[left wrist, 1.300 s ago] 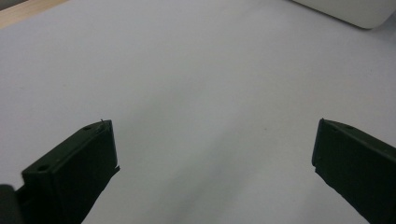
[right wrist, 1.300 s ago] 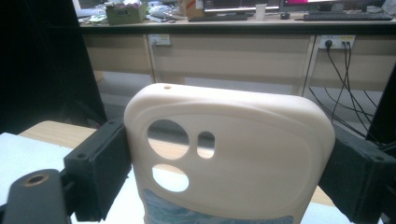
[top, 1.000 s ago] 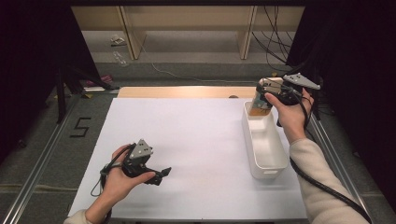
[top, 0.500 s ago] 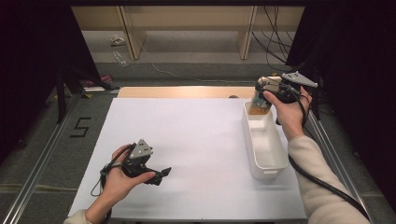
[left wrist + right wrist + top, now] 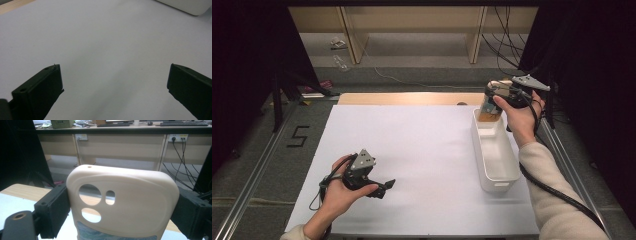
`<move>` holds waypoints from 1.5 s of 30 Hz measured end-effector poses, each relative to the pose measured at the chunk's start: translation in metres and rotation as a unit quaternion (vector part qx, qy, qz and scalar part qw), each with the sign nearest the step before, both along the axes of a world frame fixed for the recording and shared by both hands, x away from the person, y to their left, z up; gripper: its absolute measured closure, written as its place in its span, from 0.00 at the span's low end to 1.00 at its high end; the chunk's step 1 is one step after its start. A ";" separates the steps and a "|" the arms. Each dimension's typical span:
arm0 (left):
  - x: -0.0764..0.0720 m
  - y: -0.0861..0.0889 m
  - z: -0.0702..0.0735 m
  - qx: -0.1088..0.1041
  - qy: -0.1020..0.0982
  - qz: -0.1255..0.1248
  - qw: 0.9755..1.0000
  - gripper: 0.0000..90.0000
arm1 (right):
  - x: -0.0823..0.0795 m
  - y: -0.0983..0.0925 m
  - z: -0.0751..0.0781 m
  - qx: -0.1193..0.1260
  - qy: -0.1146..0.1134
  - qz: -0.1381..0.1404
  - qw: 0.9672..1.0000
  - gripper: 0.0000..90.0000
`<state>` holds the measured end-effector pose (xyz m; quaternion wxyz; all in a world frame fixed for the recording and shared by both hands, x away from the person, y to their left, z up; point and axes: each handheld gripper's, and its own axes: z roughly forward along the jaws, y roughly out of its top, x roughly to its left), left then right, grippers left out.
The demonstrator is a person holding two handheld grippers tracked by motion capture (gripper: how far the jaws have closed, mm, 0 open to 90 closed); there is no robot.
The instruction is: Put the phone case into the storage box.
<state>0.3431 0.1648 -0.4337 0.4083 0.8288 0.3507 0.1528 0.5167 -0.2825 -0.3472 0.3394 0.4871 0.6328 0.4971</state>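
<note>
right tool [image 5: 122,207] clenched on the cream soft-plastic phone case [image 5: 122,202], barely shifted since a second ago, above the white plastic bin [image 5: 494,155]. left tool [image 5: 113,82] released, resting idle on the white table [image 5: 422,145]. drop into bin likely next.

The left hand [image 5: 343,192] rests low at the near left, its gripper [image 5: 384,186] pointing right with jaws spread wide and bare. The right hand [image 5: 518,116] is raised at the far right, its gripper [image 5: 489,102] clamped on a case [image 5: 123,205].
</note>
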 end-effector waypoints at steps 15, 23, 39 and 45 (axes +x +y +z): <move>0.000 0.000 0.000 0.000 0.001 -0.001 1.000 0.00 | 0.007 0.000 -0.004 -0.003 0.007 -0.005 1.000 0.14; 0.000 0.000 0.000 0.000 0.000 -0.001 1.000 0.00 | 0.010 0.002 -0.006 -0.004 0.011 -0.007 1.000 0.14; 0.000 0.000 0.000 0.000 0.000 -0.002 1.000 0.00 | 0.018 0.004 -0.010 -0.010 0.017 -0.010 1.000 0.14; 0.000 0.000 0.000 -0.001 0.000 -0.002 1.000 0.00 | 0.019 0.003 -0.011 -0.013 0.019 -0.013 1.000 0.14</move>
